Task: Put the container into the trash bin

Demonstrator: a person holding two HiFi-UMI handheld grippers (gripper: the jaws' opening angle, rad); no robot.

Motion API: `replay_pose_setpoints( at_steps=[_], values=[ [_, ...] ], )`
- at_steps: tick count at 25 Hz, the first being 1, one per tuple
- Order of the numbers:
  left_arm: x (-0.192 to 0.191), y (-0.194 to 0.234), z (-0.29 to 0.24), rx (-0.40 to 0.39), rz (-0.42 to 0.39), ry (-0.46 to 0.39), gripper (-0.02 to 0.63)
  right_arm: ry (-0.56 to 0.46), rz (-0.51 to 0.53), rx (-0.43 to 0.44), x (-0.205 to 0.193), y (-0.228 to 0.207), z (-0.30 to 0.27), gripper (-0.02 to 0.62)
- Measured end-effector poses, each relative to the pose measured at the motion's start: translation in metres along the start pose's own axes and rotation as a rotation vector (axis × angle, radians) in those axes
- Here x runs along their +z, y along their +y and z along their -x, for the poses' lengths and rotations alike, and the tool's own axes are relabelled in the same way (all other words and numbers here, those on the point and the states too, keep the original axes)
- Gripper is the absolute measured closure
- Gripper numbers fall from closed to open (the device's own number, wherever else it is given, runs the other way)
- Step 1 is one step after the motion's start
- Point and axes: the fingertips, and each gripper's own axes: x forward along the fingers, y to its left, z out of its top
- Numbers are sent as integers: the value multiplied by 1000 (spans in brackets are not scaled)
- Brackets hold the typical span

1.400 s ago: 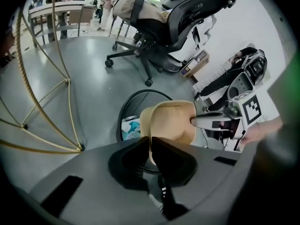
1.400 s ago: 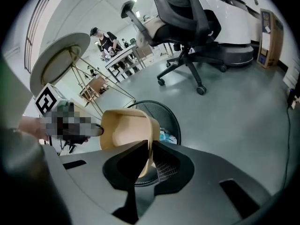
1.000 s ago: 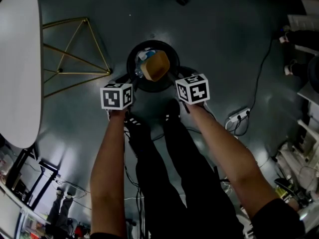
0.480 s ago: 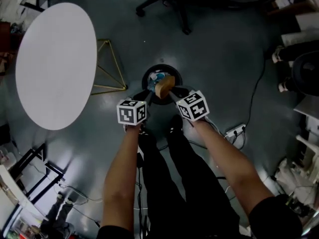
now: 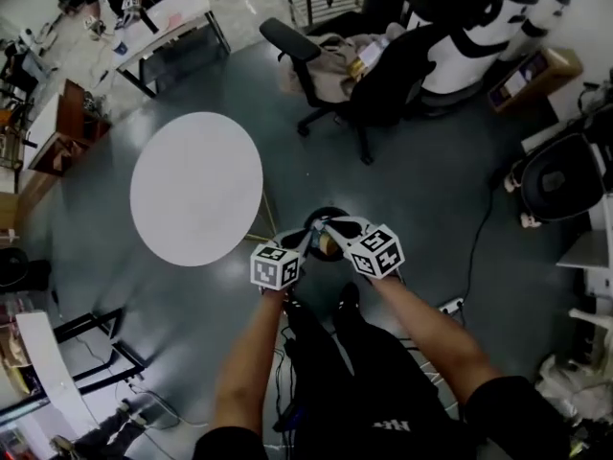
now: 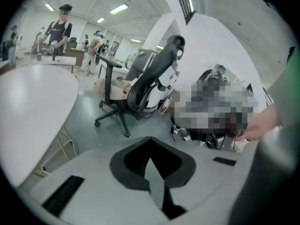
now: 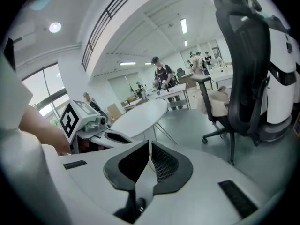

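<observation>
The black round trash bin [image 5: 329, 215] stands on the dark floor just beyond my feet. A tan bit of the container [image 5: 331, 246] shows inside it, between the two grippers. Both grippers hang high above the bin, side by side. My left gripper [image 5: 308, 233] [image 6: 150, 140] is shut with nothing in its jaws. On my right gripper [image 5: 330, 223] [image 7: 149, 142] the jaws are closing, the pads almost meeting, and nothing is between them. The left gripper's marker cube [image 7: 70, 119] shows in the right gripper view.
A white oval table [image 5: 196, 188] on gold wire legs stands left of the bin. A black office chair [image 5: 326, 75] is beyond it. A power strip [image 5: 450, 307] and cable lie on the floor at the right. People work at a desk [image 5: 158, 17] far back.
Both grippers have risen well above the bin and their jaws have closed. The container stays in the bin. The head view has lifted and takes in more of the room.
</observation>
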Motion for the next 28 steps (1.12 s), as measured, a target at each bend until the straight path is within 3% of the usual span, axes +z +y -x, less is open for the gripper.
replay_pose_setpoints(
  at_steps=[5,13,18,21,28],
  values=[
    [76,-43,88,9,-178,-126,604,-125,109,101,91,61,45,551],
    [157,-116,259,-13,-303,-419,604,-297,233,323,182,171,134,554],
    [150,-167,340,-52,-331,-550,604,-387,330,436,196,225,182,554],
    [133,-180,377,-16,-309,-631,604,-433,392,498,194,255,198,554],
    [61,-175,428,113,-224,-615,604,-450,378,696,166,321,187,555]
  ],
)
